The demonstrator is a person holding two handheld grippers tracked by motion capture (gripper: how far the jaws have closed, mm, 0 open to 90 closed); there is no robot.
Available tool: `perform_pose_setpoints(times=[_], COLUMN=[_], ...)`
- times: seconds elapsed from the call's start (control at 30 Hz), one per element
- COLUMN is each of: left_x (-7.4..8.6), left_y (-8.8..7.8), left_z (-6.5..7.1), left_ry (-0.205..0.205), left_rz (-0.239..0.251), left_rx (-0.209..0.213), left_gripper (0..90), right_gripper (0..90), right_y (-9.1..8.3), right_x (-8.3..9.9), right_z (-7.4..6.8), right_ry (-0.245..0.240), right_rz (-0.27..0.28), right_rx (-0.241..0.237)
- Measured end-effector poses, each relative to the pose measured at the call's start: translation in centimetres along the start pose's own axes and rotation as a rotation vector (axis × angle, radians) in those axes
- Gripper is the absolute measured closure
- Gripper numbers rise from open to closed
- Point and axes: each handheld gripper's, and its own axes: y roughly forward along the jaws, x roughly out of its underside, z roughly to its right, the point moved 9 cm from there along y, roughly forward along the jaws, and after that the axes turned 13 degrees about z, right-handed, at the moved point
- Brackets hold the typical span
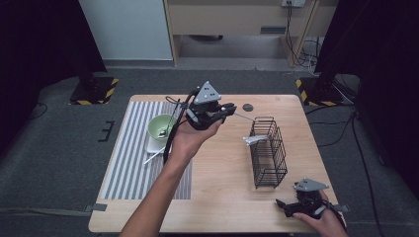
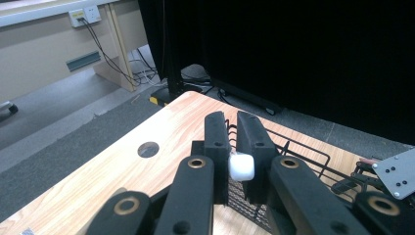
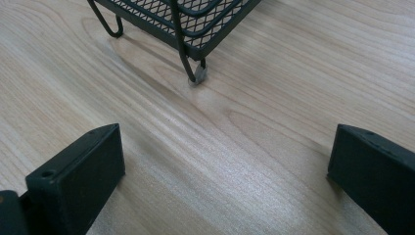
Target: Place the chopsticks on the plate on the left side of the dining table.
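Observation:
My left gripper (image 1: pixel 230 108) is held above the table's far middle, just left of the black wire rack (image 1: pixel 268 153). Its jaws are shut on the white end of a utensil (image 2: pixel 242 167), whose thin shaft (image 1: pixel 243 116) runs toward the rack's top; I cannot tell what kind of utensil it is. In the left gripper view the rack (image 2: pixel 298 152) lies right behind the gripper (image 2: pixel 234 122). A pale utensil piece (image 1: pixel 254 139) leans at the rack's left side. My right gripper (image 1: pixel 282 204) rests near the front right corner, open, with bare wood between its jaws (image 3: pixel 225 161).
A green bowl (image 1: pixel 160 126) sits on a white plate (image 1: pixel 154 146) on the striped mat (image 1: pixel 128 163) at the left, a white utensil (image 1: pixel 152 158) beside it. A round hole (image 1: pixel 247 107) marks the table's far edge. The rack's foot (image 3: pixel 198 73) stands ahead of the right gripper.

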Motion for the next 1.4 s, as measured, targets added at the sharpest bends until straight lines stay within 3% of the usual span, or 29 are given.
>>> perform_pose_setpoints(times=[0.57, 1.4], left_x=[-0.9, 0.4], left_y=[-1.6, -2.7], left_z=[-0.9, -4.9], left_ry=[-0.003, -0.023], left_rz=[0.027, 0.002], left_rx=[-0.017, -0.113], left_gripper=[83.1, 83.1], right_gripper=[0.3, 0.3], right_y=[0.0, 0.0], right_x=[0.0, 0.0], right_z=[0.0, 0.0], right_ry=[0.000, 0.000], right_rz=[0.000, 0.000], right_rx=[0.000, 0.000])
